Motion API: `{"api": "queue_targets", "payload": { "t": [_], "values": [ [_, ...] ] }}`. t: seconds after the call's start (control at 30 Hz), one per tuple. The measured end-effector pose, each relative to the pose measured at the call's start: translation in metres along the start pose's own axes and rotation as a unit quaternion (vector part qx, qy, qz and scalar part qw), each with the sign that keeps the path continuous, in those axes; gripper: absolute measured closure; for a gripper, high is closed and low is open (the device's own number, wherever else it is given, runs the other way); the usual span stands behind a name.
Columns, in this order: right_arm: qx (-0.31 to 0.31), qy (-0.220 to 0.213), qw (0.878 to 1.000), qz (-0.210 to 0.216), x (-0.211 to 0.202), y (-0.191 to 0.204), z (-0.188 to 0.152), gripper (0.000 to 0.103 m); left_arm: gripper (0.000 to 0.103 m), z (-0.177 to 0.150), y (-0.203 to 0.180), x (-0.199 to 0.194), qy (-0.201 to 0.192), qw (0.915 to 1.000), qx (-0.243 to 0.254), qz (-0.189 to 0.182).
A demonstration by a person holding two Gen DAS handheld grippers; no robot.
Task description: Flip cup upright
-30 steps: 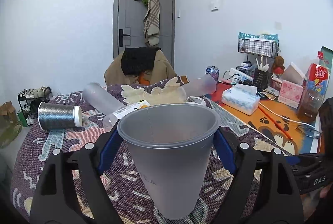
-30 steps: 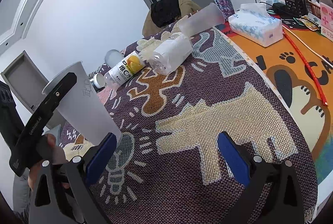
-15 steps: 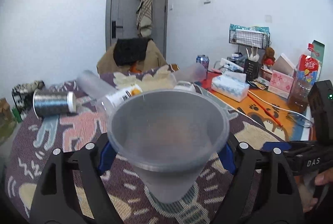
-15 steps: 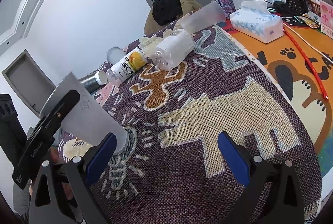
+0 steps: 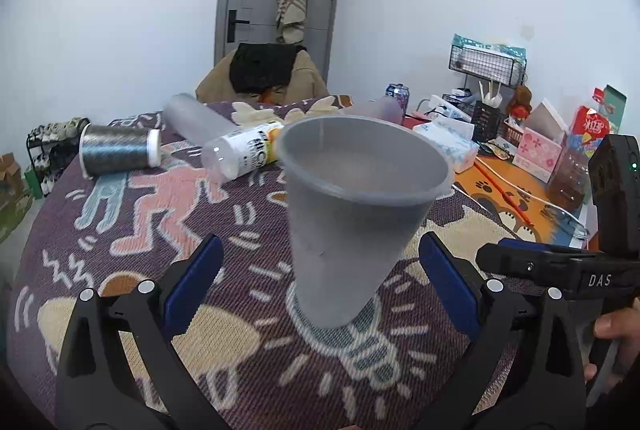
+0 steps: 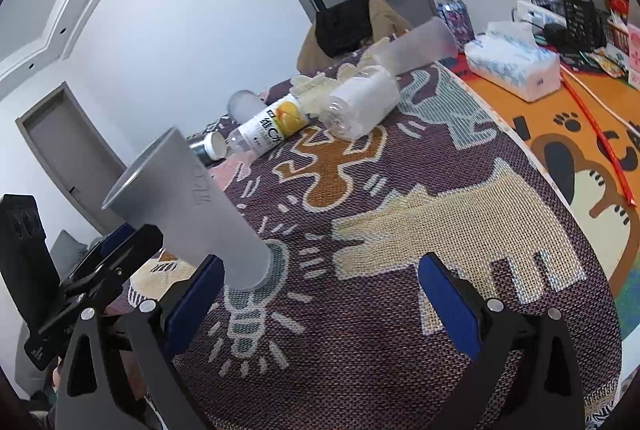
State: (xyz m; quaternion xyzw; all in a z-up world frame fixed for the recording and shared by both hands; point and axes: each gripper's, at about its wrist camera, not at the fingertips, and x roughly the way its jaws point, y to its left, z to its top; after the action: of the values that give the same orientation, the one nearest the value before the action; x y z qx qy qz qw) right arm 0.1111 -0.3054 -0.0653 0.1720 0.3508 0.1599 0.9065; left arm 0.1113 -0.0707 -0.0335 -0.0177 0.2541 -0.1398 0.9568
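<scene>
**Cup upright on the woven cloth, both claws spread**

- Frosted grey cup (image 5: 362,214) stands mouth up on the patterned cloth (image 5: 132,230), base on the light-bulb motif. In the right wrist view the cup (image 6: 192,206) appears to lean toward the left edge; fisheye warp may account for that.
- Left claw (image 5: 320,272): fingers wide apart, blue pads either side of the cup's lower half, a visible gap on each side. Holding nothing.
- Right claw (image 6: 318,304): fingers wide, nothing between them. Its left pad sits just beside the cup's base; contact cannot be told.
- Behind the cup, lying on their sides: a silver thread spool (image 5: 118,150), a labelled bottle (image 5: 244,154), a clear bottle (image 6: 360,102), and two frosted tumblers.
- On the table's orange mat: tissue box (image 6: 516,68).
</scene>
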Motion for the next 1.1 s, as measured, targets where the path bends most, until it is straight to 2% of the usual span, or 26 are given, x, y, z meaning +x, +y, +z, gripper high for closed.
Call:
{"api": "queue_targets", "payload": {
  "t": [0.33,0.63,1.1],
  "values": [
    [-0.027,-0.009,1.0,0.009,-0.012,0.024,-0.008,0.008,0.006,-0.009,0.02,-0.039,-0.013,0.999,-0.027,0.032],
    [-0.049,-0.023,0.999,0.009,-0.029,0.046,-0.014,0.008,0.006,-0.017,0.042,-0.072,-0.017,0.9969,-0.064,0.042],
    [-0.082,-0.035,0.996,0.012,-0.048,0.077,-0.021,0.008,0.006,-0.02,0.06,-0.115,-0.026,0.9942,-0.076,0.072]
  ]
}}
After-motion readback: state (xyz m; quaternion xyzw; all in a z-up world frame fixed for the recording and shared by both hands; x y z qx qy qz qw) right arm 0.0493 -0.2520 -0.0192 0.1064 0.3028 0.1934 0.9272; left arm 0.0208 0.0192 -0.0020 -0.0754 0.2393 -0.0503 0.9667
